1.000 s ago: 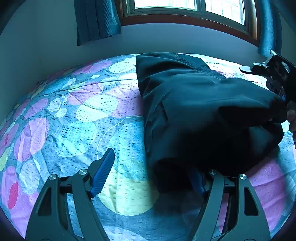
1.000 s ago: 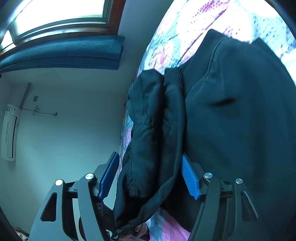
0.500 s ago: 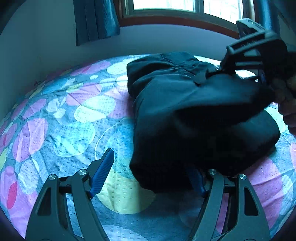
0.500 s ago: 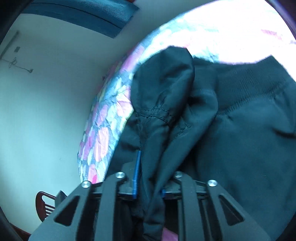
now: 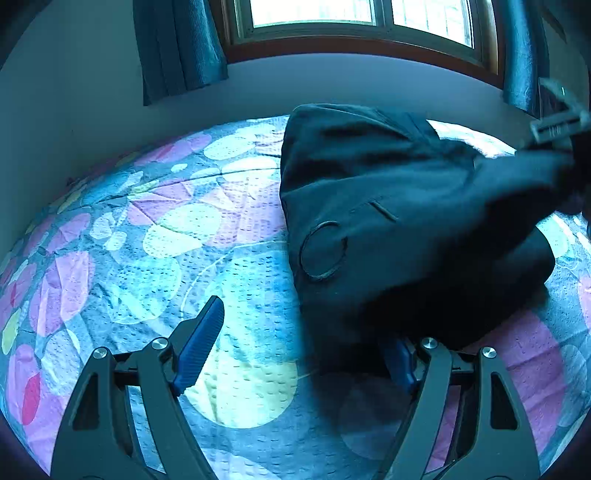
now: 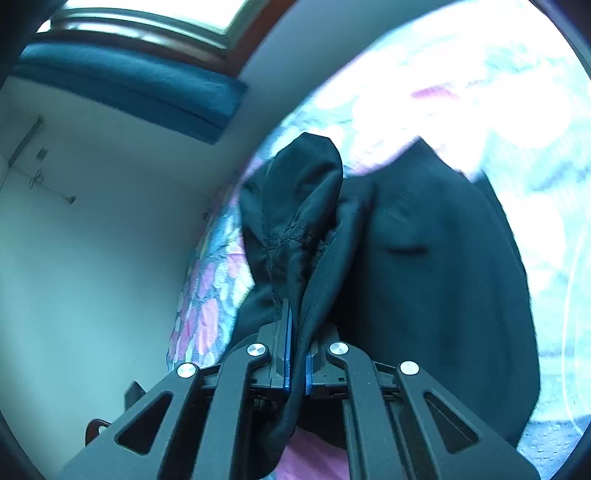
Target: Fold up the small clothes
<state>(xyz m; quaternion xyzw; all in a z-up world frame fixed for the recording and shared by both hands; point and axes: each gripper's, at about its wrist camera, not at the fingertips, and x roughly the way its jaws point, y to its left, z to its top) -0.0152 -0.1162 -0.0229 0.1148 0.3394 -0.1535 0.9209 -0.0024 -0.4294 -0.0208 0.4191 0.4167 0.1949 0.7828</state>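
A black garment (image 5: pixel 399 229) with a round patch lies on the patterned bedspread (image 5: pixel 155 236), its upper layer lifted toward the right. My left gripper (image 5: pixel 306 347) is open and low over the bed; its right finger is hidden under the garment's near edge, its left fingertip (image 5: pixel 203 336) is over bare bedspread. My right gripper (image 6: pixel 297 354) is shut on a bunched fold of the black garment (image 6: pixel 303 236) and holds it above the bed. It shows blurred at the right edge of the left wrist view (image 5: pixel 557 122).
A wall with a window (image 5: pixel 354 22) and blue curtains (image 5: pixel 177 48) stands behind the bed. The right wrist view shows a pale wall (image 6: pixel 92 277), a blue curtain (image 6: pixel 129 88), and something dark (image 6: pixel 99 428) low at the left.
My right gripper closed on the garment's fold and lifted it, then drew it to the right. The round patch has come into view. My left gripper has stayed open in place.
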